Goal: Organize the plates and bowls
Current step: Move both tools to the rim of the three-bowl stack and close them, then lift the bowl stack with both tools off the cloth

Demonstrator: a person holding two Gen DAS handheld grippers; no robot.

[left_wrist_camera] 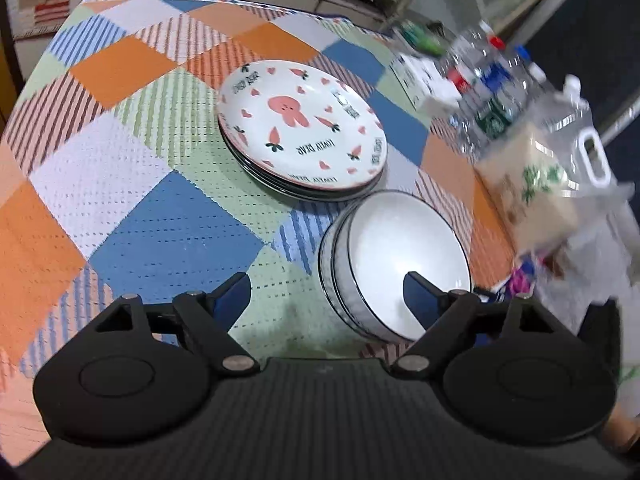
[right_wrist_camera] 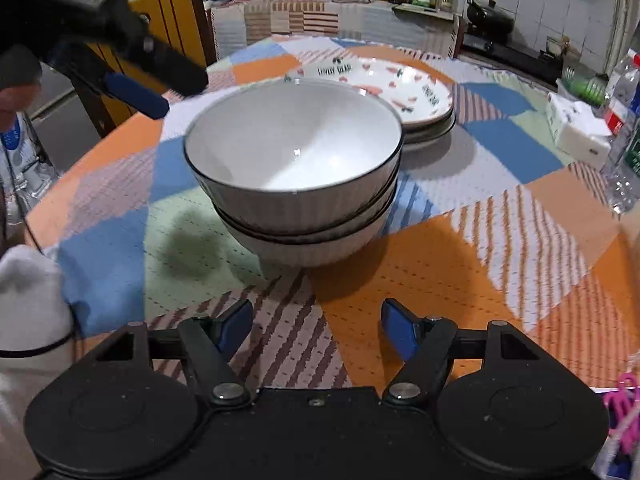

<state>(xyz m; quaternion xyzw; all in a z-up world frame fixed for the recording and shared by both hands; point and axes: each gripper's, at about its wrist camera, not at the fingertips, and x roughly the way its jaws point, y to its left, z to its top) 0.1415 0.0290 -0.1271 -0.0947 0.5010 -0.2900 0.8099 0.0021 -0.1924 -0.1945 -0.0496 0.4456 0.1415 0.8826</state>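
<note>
A stack of white ribbed bowls [right_wrist_camera: 296, 192] with dark rims stands on the patchwork tablecloth [right_wrist_camera: 460, 264]; it also shows in the left wrist view [left_wrist_camera: 384, 264]. Behind it sits a stack of plates [left_wrist_camera: 304, 132], the top one printed with a pink rabbit and carrots, seen also in the right wrist view [right_wrist_camera: 412, 92]. My left gripper [left_wrist_camera: 326, 294] is open and empty, above and beside the bowls; it also shows at the upper left of the right wrist view [right_wrist_camera: 156, 80]. My right gripper [right_wrist_camera: 316, 328] is open and empty, just in front of the bowls.
Water bottles [left_wrist_camera: 488, 80], a tissue box [left_wrist_camera: 528, 184] and a clear jug [left_wrist_camera: 580, 136] crowd the table's right side. A white packet [right_wrist_camera: 576, 128] lies at the right edge. A wooden chair [right_wrist_camera: 176, 28] and a kitchen counter [right_wrist_camera: 360, 4] stand behind the table.
</note>
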